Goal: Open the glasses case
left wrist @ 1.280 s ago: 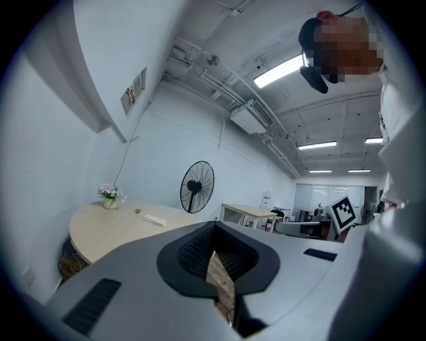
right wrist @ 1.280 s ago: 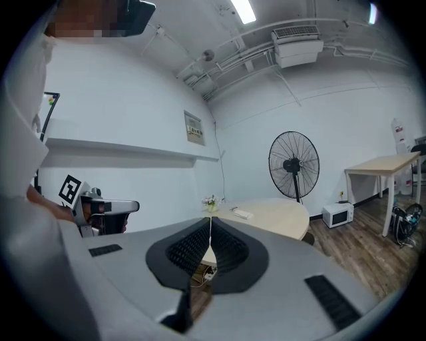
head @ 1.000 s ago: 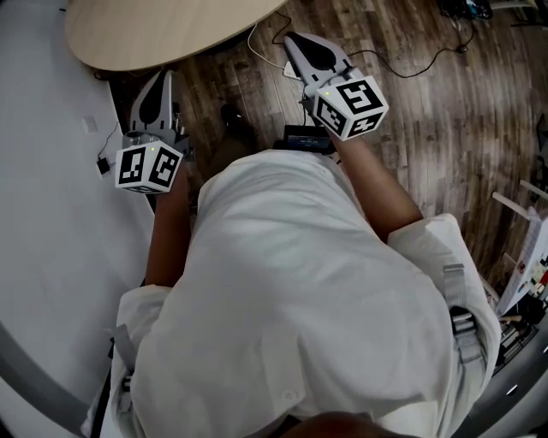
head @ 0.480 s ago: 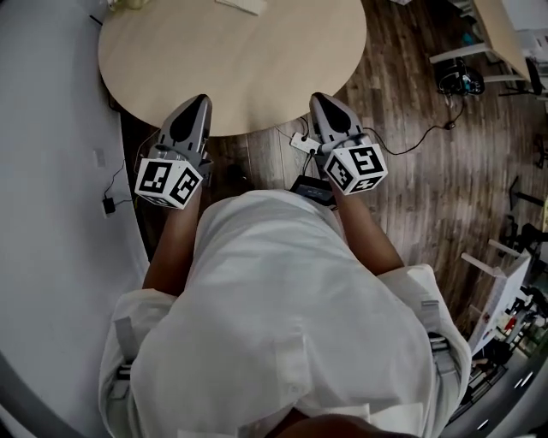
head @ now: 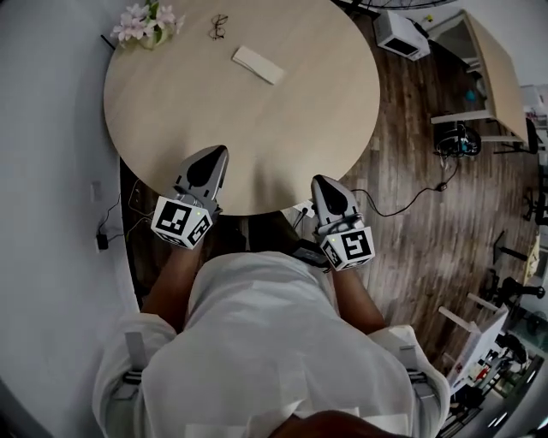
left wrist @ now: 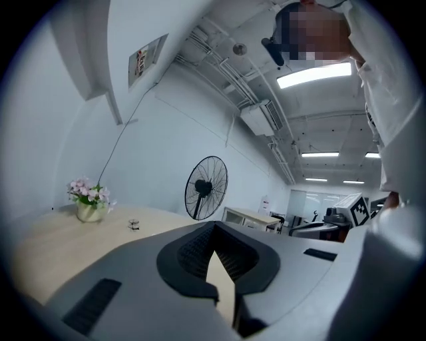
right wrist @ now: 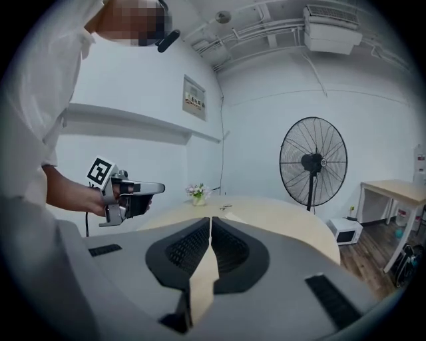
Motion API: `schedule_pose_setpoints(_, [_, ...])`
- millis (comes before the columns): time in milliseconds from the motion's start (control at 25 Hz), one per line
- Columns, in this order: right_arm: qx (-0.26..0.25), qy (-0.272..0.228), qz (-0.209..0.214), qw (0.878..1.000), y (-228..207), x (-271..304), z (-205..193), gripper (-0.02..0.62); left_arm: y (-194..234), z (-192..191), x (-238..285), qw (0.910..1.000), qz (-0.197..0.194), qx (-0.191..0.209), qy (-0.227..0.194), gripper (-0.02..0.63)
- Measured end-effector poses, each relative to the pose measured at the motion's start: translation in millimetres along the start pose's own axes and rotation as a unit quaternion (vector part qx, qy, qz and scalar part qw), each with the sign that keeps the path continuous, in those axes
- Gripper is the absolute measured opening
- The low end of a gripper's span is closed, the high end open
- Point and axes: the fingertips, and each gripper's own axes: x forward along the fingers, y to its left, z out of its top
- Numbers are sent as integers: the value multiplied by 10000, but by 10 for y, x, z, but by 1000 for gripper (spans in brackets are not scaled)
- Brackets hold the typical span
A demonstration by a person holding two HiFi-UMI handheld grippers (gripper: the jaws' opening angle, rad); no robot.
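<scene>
The glasses case [head: 258,64], a pale flat oblong, lies closed on the far part of the round wooden table [head: 282,128]. A pair of glasses [head: 217,26] rests just beyond it. My left gripper [head: 216,152] hovers over the table's near edge, shut and holding nothing. My right gripper [head: 324,181] is at the near edge too, also shut and empty. Both are far from the case. In the left gripper view the jaws of the left gripper [left wrist: 213,234] meet over the tabletop. The right gripper [right wrist: 211,220] points across the table, with the left gripper [right wrist: 133,193] to its left.
A vase of pink flowers [head: 144,24] stands at the table's far left. A pedestal fan [right wrist: 313,163] and a microwave [right wrist: 346,230] on the floor are beyond the table. Cables [head: 411,198] lie on the wood floor at the right. A white wall [head: 51,171] runs along the left.
The whole table has come into view, with the case, glasses and flowers now visible. Both grippers have moved from over the floor to the table's near edge, still shut.
</scene>
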Motion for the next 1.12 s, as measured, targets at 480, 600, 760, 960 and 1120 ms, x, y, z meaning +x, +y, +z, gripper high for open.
schedule_pose_setpoints(480, [-470, 277, 625, 9966, -2572, 3197, -752, 28, 1876, -982, 2953, 9949, 785, 507, 375, 12])
schedule_pose_setpoints(600, [-781, 611, 693, 9927, -3223, 4054, -1189, 28, 2455, -1494, 3842, 9946, 769, 288, 641, 12])
schedule_pose_setpoints(760, [-1156, 887, 821, 9859, -3395, 4509, -1485, 28, 2741, -1801, 4231, 9930, 679, 276, 926, 12])
schedule_pose_setpoints(960, [-1495, 988, 941, 9793, -3562, 5528, -2545, 31, 3568, -2873, 4822, 9942, 389, 271, 964, 12])
schedule_pose_setpoints(1120, [-2000, 840, 990, 9712, -3645, 5998, -2890, 100, 3890, -3470, 5139, 9870, 182, 696, 1438, 12])
